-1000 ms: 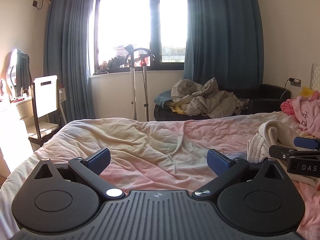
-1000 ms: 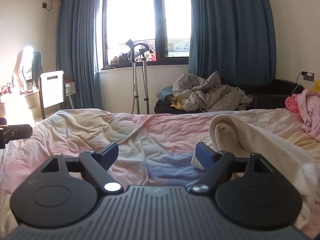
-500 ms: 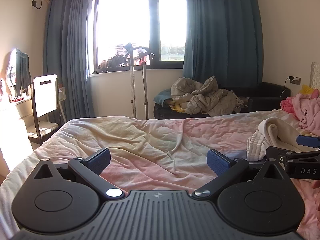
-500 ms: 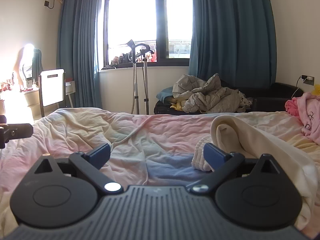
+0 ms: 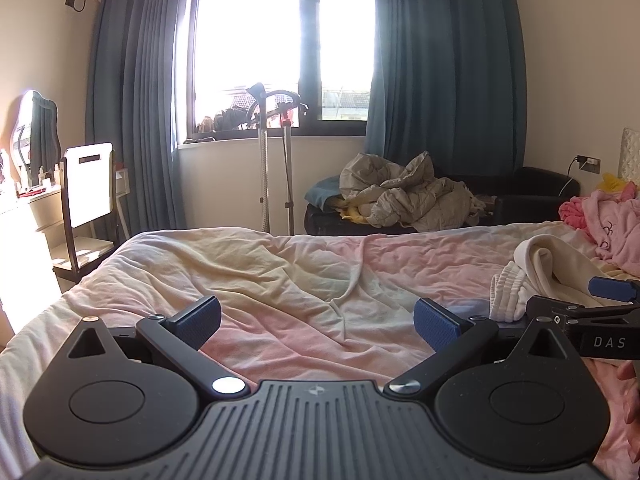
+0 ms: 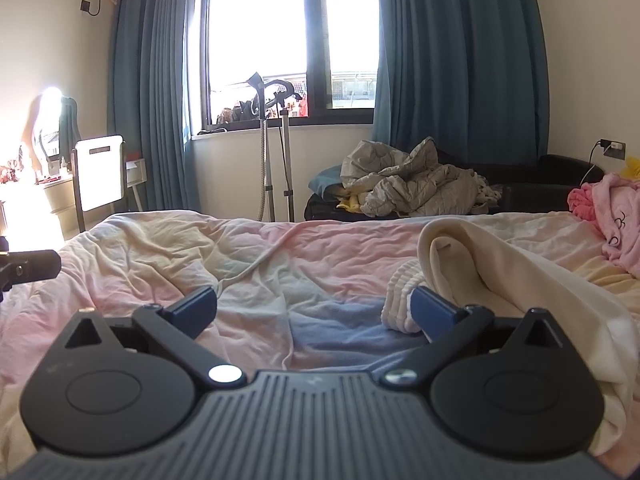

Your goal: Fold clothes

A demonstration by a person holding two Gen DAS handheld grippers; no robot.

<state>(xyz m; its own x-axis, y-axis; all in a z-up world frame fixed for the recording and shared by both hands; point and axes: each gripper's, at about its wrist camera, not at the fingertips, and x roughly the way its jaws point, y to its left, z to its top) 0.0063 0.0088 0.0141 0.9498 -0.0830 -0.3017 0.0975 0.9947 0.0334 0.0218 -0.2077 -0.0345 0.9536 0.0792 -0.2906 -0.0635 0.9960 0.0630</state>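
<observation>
A cream garment with a ribbed cuff (image 6: pixel 472 276) lies rolled on the bed at the right; it also shows in the left wrist view (image 5: pixel 528 276). My right gripper (image 6: pixel 316 312) is open and empty, its right fingertip just beside the cuff. My left gripper (image 5: pixel 318 320) is open and empty over the bare bedsheet, left of the garment. The right gripper shows at the right edge of the left wrist view (image 5: pixel 592 312). A pink garment (image 6: pixel 612 216) lies at the far right of the bed.
The bed (image 6: pixel 168 256) has a wrinkled pink and yellow sheet. Beyond it a dark sofa (image 6: pixel 520 196) holds a heap of grey bedding (image 6: pixel 404 188). A garment steamer stand (image 6: pixel 272 152) is by the window. A chair (image 6: pixel 100 176) and dresser stand at left.
Both grippers have risen slightly and opened a little wider. The garment has not moved.
</observation>
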